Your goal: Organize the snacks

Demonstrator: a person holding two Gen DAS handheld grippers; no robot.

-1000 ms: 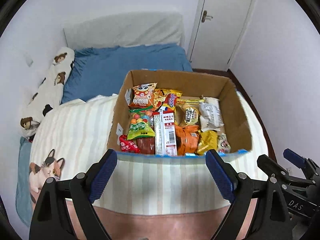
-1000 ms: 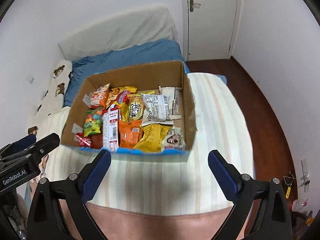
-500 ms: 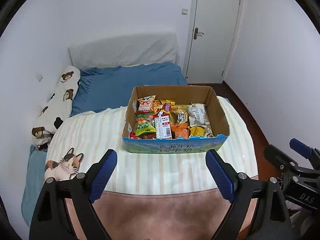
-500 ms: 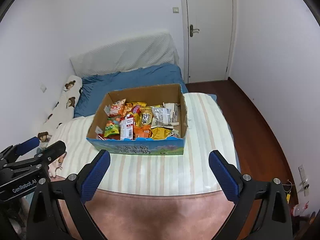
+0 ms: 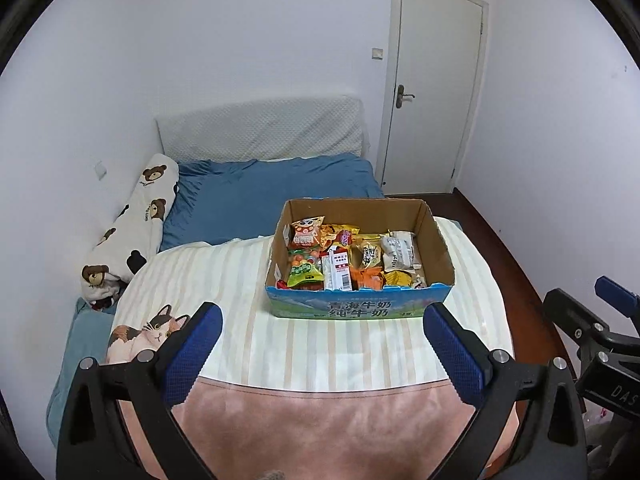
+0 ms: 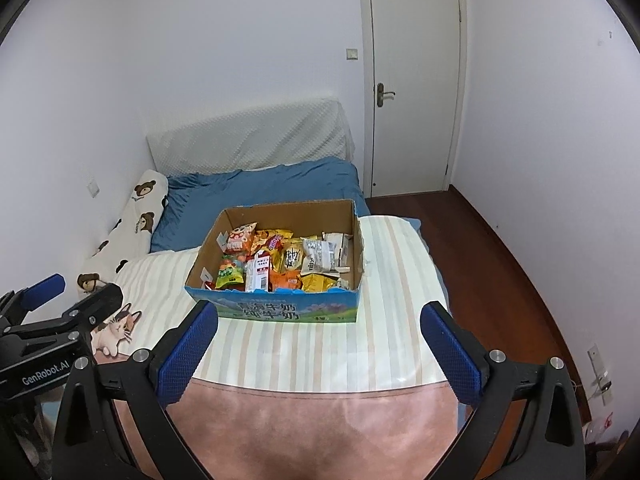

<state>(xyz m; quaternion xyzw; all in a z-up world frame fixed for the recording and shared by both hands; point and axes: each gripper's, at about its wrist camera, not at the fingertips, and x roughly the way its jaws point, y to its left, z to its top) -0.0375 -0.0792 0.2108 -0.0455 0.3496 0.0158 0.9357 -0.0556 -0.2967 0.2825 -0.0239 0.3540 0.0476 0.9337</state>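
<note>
I have pulled both hands up and back from the cardboard box (image 5: 436, 236): a second ago its near wall sat right between my fingertips and filled the view, and now the whole box sits small on the striped blanket (image 5: 340, 352), with the bed, the bear-print pillow (image 5: 132, 232) and the door (image 5: 432, 80) all in sight. My left gripper (image 5: 322, 344) is opening to its widest with nothing between its jaws; my right gripper (image 6: 318, 340) also stands wide and empty. I read this as stepping away from a job that looks finished, or nearly so: the snack packets (image 5: 348, 256) all lie inside the box, packed side by side, and I see none loose on the blanket. The box rests ahead of and below both grippers, well apart from the fingertips, slightly right of centre from the left wrist and slightly left of centre from the right. In the left view the right gripper shows at the far right edge; in the right view the left one shows at the far left.
</note>
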